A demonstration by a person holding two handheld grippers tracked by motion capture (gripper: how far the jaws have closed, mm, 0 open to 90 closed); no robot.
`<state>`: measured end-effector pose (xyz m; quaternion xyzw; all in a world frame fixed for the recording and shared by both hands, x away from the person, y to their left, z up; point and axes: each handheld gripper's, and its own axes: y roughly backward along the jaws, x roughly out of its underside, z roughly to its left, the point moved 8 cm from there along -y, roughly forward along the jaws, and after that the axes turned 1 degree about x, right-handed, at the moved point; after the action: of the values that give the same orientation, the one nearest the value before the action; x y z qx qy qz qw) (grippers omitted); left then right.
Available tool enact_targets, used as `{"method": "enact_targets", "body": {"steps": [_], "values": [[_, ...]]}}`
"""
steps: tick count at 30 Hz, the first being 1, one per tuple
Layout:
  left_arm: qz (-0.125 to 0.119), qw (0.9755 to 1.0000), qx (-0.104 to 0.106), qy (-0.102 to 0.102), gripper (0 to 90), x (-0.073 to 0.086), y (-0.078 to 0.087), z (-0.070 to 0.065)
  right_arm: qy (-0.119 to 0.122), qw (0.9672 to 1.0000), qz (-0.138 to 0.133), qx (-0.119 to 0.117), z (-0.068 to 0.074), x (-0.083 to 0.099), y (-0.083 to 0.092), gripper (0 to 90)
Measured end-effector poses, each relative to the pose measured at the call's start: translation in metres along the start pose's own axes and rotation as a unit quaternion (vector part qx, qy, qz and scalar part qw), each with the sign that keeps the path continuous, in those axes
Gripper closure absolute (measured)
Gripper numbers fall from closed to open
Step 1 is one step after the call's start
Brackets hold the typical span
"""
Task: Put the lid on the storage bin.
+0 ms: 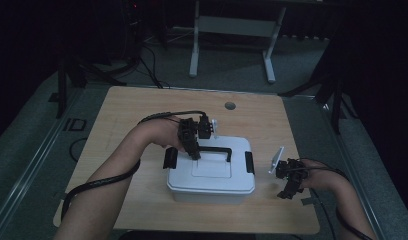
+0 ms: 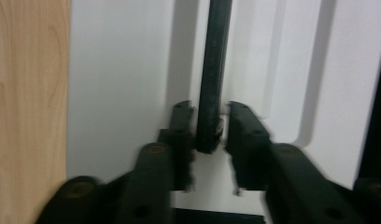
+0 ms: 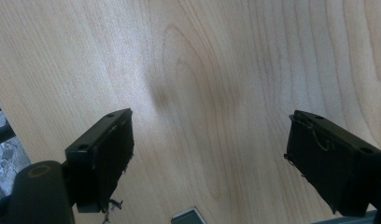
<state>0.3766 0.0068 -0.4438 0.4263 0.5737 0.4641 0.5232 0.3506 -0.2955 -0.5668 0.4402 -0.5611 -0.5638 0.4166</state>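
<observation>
1. Nearest the high view's camera are the person's forearms, coming in from the bottom edge, a cable trailing from each gripper.
2. The left gripper [image 1: 196, 150] hangs over the lid of the white box [image 1: 210, 186], at the left end of the black handle [image 1: 215, 150].
3. In the left gripper view the handle [image 2: 212, 79] runs straight away from the left gripper [image 2: 211, 128], its near end lying between the two black jaws.
4. The jaws stand a little apart. A thin gap shows on each side of the handle, so the pads flank it without pressing; the gripper is released, not clenched.
5. The box is a white plastic one with a flat lid [image 2: 123, 84], a sunken panel under the handle and a black clip [image 1: 249, 162] at each end. It sits near the middle of the wooden table [image 1: 142, 107].
6. The right gripper [image 1: 290, 184] hovers to the right of the box, apart from it, above bare wood.
7. In the right gripper view the right gripper [image 3: 209, 154] has its jaws spread wide, nothing between them but the table [image 3: 216, 70].
</observation>
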Motion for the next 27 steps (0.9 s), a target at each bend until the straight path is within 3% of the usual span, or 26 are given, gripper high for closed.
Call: {"method": "enact_targets", "body": {"steps": [3, 4, 6, 8, 12, 15, 17, 23, 27], "values": [[0.0, 0.9999, 0.008, 0.014, 45.1, 0.001, 0.001, -0.001, -0.001, 1.0, 0.001, 0.0, 0.0, 0.0, 0.001, 14.6], [-0.002, 0.9999, 0.001, 0.015, 45.1, 0.001, 0.002, -0.001, -0.001, 1.0, 0.001, 0.001, 0.0, -0.001, 0.001, 14.6], [-0.01, 0.9997, 0.002, 0.023, 24.1, 0.002, 0.004, -0.001, -0.001, 1.0, -0.001, 0.002, 0.0, -0.002, 0.002, 14.6], [-0.017, 0.9994, -0.006, 0.029, 18.3, 0.003, 0.006, 0.002, -0.001, 1.0, -0.002, 0.002, 0.0, -0.002, 0.002, 14.6], [-0.037, 0.999, -0.021, 0.013, 17.9, 0.007, 0.01, 0.004, 0.0, 1.0, -0.002, 0.002, 0.0, -0.003, 0.002, 14.6], [-0.044, 0.9986, -0.024, 0.014, 13.6, 0.012, 0.011, 0.004, 0.001, 1.0, -0.005, 0.0, 0.001, -0.004, 0.003, 14.6], [-0.049, 0.9982, -0.03, 0.017, 7.6, 0.017, 0.011, 0.005, 0.0, 1.0, -0.007, 0.002, 0.001, -0.005, 0.004, 14.6], [-0.073, 0.9943, -0.065, 0.041, 5.8, 0.035, 0.017, 0.014, 0.0, 1.0, -0.007, 0.004, 0.0, -0.006, 0.004, 14.6], [-0.077, 0.9934, -0.068, 0.051, 5.8, 0.045, 0.018, 0.015, -0.001, 0.9999, -0.008, 0.007, -0.001, -0.007, 0.005, 14.6]]}}
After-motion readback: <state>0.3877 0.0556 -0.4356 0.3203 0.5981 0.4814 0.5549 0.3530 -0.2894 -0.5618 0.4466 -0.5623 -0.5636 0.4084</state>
